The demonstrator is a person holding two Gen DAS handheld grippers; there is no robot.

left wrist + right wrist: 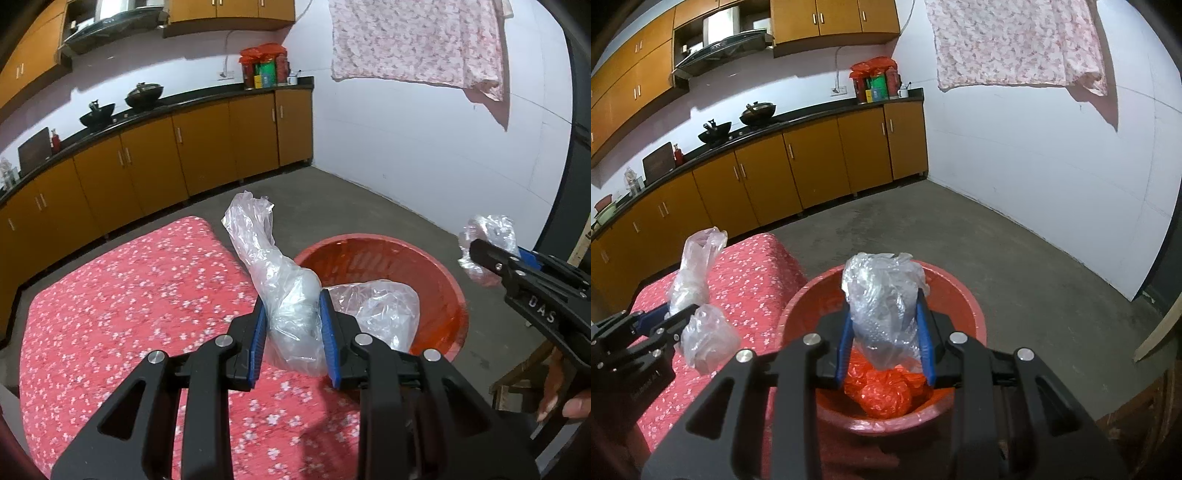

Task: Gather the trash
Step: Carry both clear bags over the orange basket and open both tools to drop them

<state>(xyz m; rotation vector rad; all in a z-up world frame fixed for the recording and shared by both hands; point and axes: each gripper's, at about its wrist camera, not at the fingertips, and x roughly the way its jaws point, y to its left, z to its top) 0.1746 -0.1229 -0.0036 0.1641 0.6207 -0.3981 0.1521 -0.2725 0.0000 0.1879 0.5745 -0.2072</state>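
My left gripper [292, 314] is shut on a clear plastic bag [273, 273] and holds it over the near edge of the red basin [448, 295]. It also shows in the right wrist view [679, 321], with its bag [696, 266]. My right gripper [886, 325] is shut on a crumpled clear plastic wrap [882, 299] above the red basin [964, 299]. It also shows in the left wrist view [471, 247], with its wrap [489, 232]. A crumpled red plastic bag [886, 387] lies in the basin.
A table with a red floral cloth [122, 314] stands left of the basin. Orange kitchen cabinets [192, 147] with a black counter run along the back. A floral sheet [413, 40] hangs on the white wall. A grey concrete floor [997, 240] lies beyond the basin.
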